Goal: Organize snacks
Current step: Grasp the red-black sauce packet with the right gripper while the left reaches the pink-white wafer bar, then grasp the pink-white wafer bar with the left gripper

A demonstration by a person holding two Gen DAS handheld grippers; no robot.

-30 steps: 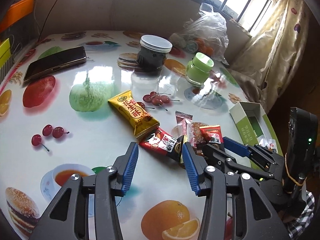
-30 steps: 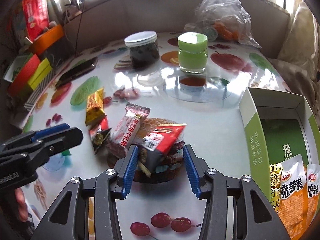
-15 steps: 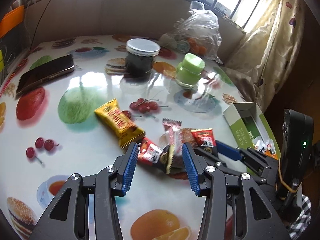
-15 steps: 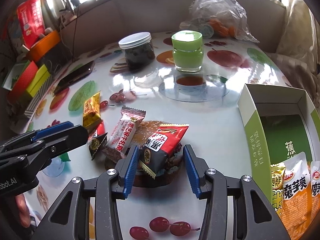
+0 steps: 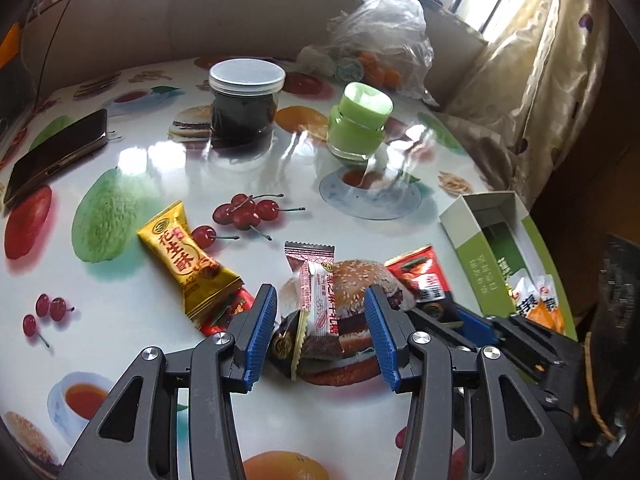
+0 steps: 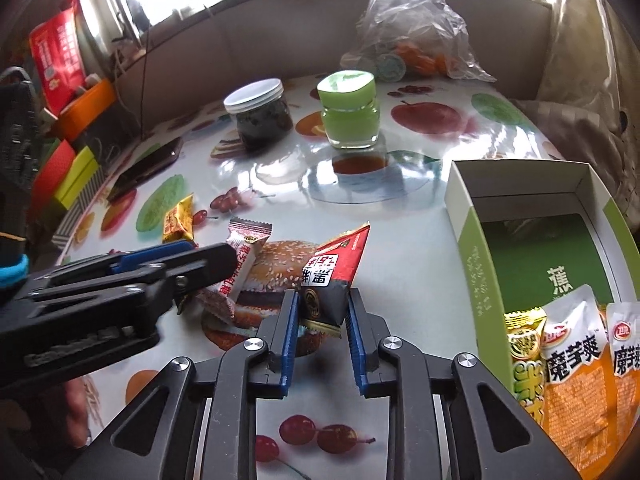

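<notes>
Where the right wrist view is nearest, the right gripper [image 6: 322,312] has just been closing; its fingers [image 6: 290,332] now clamp the red-and-black packet [image 6: 334,276], lower centre. Left gripper [image 5: 320,328]: fingers [image 5: 260,332] parted, either side of the white-and-red candy [image 5: 318,296] without pressing it, bottom centre of the left view. Yellow packet [image 5: 180,256], centre left, on the table [image 5: 280,168]. Green box [image 6: 476,264], right, with orange packets [image 6: 576,364] inside. Dark jar [image 6: 260,114] and green jar [image 6: 350,110], upper centre. Phone [image 5: 56,156], far left. Plastic bag [image 6: 408,28], top.
</notes>
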